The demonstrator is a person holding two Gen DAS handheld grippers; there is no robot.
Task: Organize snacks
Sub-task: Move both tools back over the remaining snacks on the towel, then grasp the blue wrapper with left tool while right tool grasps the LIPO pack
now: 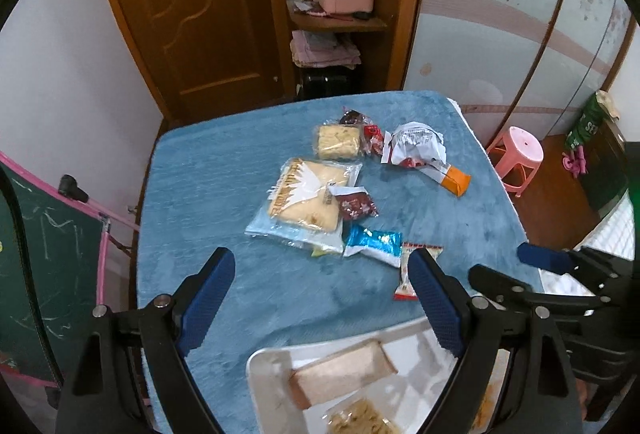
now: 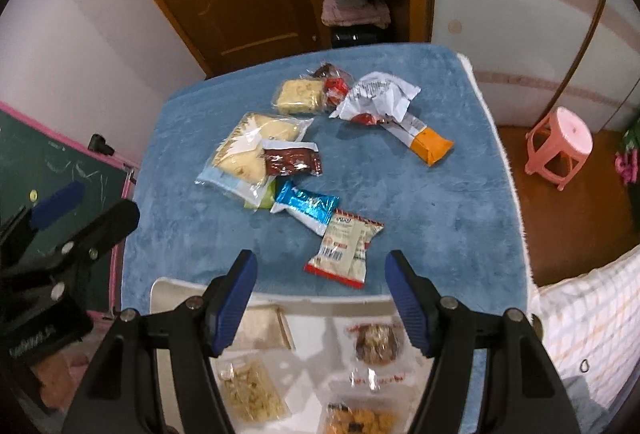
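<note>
On the blue plush surface (image 2: 420, 202), loose snacks lie scattered across the middle. Far group: a pale square cake packet (image 2: 299, 96), small red candies (image 2: 336, 86) just beside it, a crumpled white wrapper (image 2: 376, 96), and an orange-ended stick packet (image 2: 430, 145) touching the wrapper's near edge. Middle group: a large clear bread bag (image 2: 252, 150) with a dark red sachet (image 2: 292, 161) lying on its corner; a shiny blue packet (image 2: 306, 208) touches the bag's near side. A red-trimmed cracker packet (image 2: 348, 254) lies nearest, overlapping the blue one's end.

White tray (image 2: 320, 310) at the near edge holds several packed snacks, blurred.

Left hand-held gripper (image 1: 322, 298): fingers spread wide, nothing between them, hovering over the tray's far rim. Right hand-held gripper (image 2: 322, 294): likewise spread and empty, above the tray edge, the cracker packet showing between its fingertips.

Pink stool (image 2: 560, 146) on the floor, right.
</note>
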